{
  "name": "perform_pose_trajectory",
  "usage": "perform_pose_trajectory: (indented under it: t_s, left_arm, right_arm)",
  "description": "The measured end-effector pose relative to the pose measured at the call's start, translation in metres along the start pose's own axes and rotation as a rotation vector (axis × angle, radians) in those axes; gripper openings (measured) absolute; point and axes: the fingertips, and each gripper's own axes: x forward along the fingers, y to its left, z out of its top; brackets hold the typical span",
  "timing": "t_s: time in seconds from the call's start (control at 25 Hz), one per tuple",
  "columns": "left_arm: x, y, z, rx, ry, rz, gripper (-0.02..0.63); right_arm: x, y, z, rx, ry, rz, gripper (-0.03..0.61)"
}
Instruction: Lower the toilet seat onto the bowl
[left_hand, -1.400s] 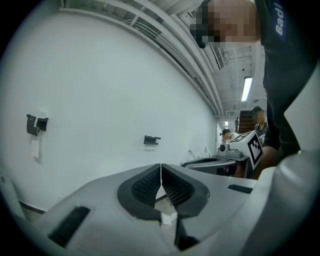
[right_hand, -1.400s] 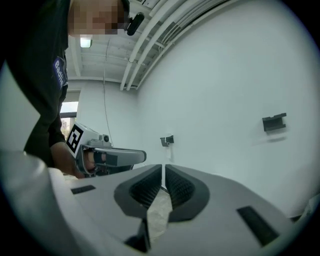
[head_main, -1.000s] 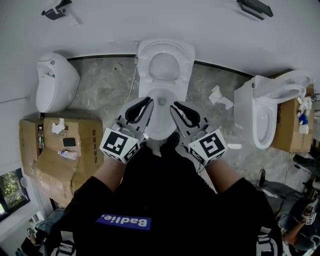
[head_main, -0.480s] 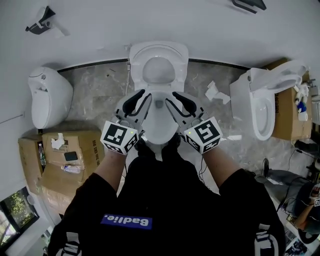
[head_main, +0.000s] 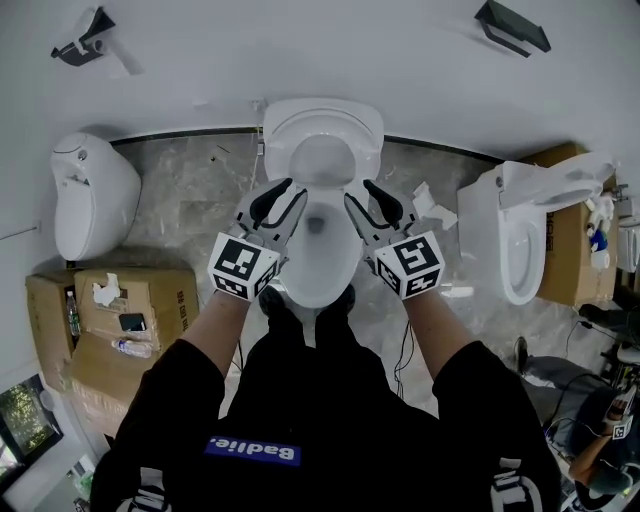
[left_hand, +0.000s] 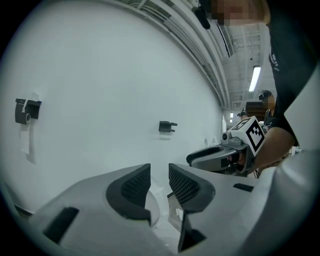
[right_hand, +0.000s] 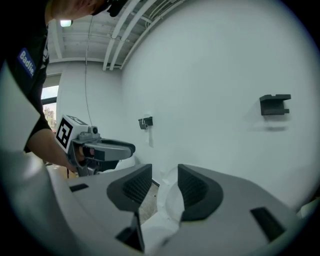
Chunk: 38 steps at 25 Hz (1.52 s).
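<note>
Toilet seat (head_main: 322, 120), white, oval-holed, upright behind open bowl (head_main: 325, 290)

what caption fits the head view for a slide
Left gripper and right gripper, jaws opening and empty, hover over the toilet bowl, its seat raised

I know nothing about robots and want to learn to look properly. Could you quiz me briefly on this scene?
1. The middle toilet's seat is: A) raised toward the wall, B) lowered flat, C) missing.
2. Where are the left hand-held gripper and the right hand-held gripper?
3. True or false: nothing lies on the cardboard box at the person's left.
Key: 1 A. 2 Over the bowl, one each side, jaws opening, nothing between them. 3 False: a phone lies there.
</note>
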Motion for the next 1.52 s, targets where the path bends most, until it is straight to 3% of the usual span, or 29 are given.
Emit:
perform_pose_trajectory:
  t_s: [0.64,0.88,1.16,1.52]
  left_arm:
    - [0.073,0.084,-0.040,0.123,0.070,0.061,0.104]
    - [0.091,0.116,-0.068,0.128,0.103,0.105,0.104]
    - [0.117,0.147,-0.091,0.207,0.175,0.113,0.104]
    - [0.141,0.164,-0.120,0.285,0.270,0.088,0.104]
  right_arm:
    - [0.079,-0.102,-0.050,-0.126,0.113,-0.130,0.146]
    - [0.103,-0.116,-0.063,-0.156,0.133,-0.139,0.158]
    - [0.127,-0.139,-0.076,-0.212,0.176,-0.172,0.163]
    - [0.146,-0.166,-0.104,-0.374,0.306,-0.195,0.163]
